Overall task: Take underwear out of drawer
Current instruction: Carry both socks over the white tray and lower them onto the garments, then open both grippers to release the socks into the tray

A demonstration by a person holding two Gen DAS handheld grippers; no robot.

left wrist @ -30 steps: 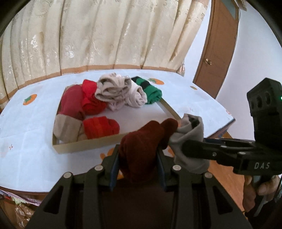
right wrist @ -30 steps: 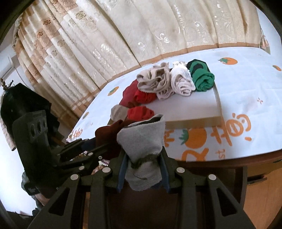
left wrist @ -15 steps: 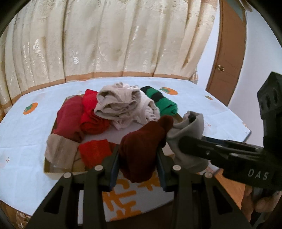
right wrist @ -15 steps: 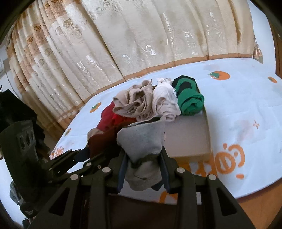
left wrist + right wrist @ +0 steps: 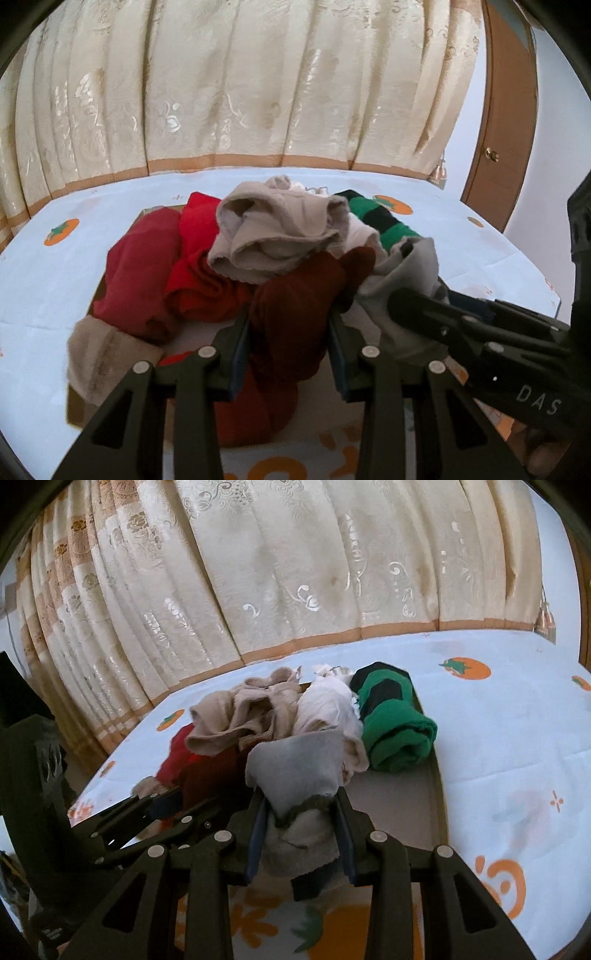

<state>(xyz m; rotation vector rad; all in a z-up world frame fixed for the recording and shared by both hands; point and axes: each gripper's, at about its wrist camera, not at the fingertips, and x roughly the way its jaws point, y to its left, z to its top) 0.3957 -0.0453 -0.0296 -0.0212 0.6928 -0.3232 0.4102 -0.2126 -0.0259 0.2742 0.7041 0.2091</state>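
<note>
I have brought both tongs forward over the drawer (image 5: pixel 79 408) on the counter (image 5: pixel 517 738), my left tongs (image 5: pixel 290 354) clamped on dark red underwear (image 5: pixel 295 306) and my right tongs (image 5: pixel 301 834) clamped on grey underwear (image 5: pixel 295 768), above the remaining rolls near the counter's front edge.

Open drawer floor (image 5: pixel 399 801) beside green roll (image 5: pixel 395 731)
</note>
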